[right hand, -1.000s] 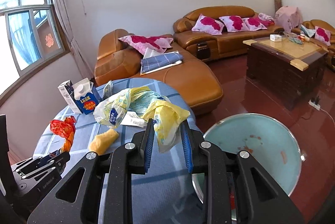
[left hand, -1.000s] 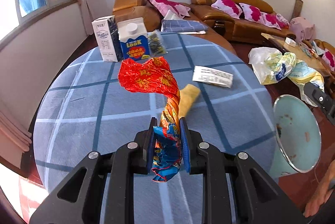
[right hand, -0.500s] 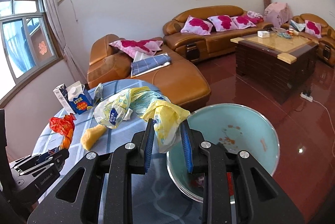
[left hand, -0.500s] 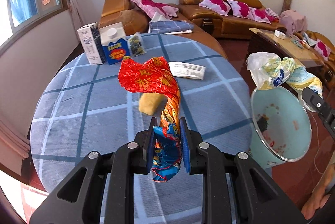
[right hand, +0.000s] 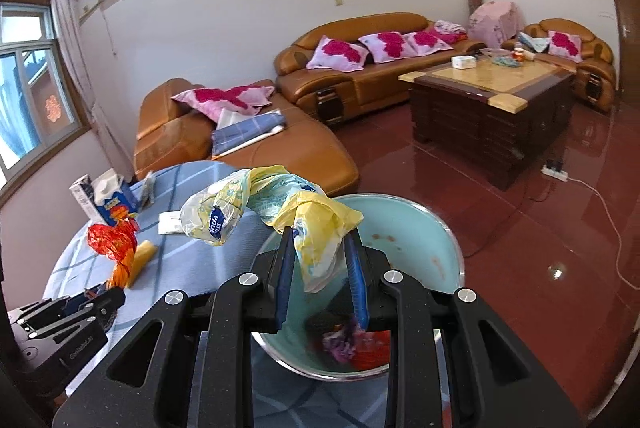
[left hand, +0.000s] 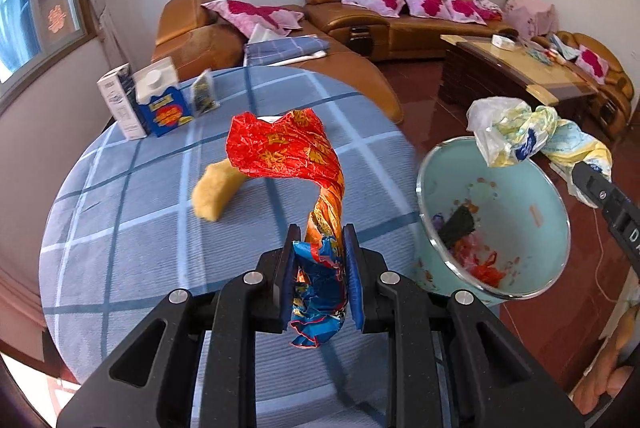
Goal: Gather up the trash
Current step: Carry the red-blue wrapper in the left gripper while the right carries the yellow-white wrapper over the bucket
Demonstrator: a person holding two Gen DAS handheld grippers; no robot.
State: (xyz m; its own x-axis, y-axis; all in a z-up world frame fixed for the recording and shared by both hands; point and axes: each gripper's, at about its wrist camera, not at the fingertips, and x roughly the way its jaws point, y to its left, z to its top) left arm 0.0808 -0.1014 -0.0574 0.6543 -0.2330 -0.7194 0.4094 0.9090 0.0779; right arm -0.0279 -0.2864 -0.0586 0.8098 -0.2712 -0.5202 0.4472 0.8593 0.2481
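The left gripper [left hand: 319,260] has its jaws clamped on a twisted red and gold foil wrapper [left hand: 288,152] with a blue tail, raised over the table [left hand: 132,228]. The right gripper [right hand: 318,268] has its jaws pinched on a crumpled yellow and clear plastic bag [right hand: 276,208], held over the pale green bin [right hand: 416,228], which stands just beside the table's edge, at three o'clock of the left gripper in the left wrist view. A yellow sponge-like piece [left hand: 216,190] lies on the blue checked tablecloth at ten o'clock of the left jaws; two cartons [left hand: 144,104] stand at the far rim, about eleven o'clock. Beyond are tan leather sofas [right hand: 360,68] with pink cushions, a dark coffee table [right hand: 488,100] and a glossy red floor [right hand: 520,268]. The bin's contents are blurred, dark and red scraps only. The bag's blue label reads "inda", cut off; the carton print is too blurred to read.
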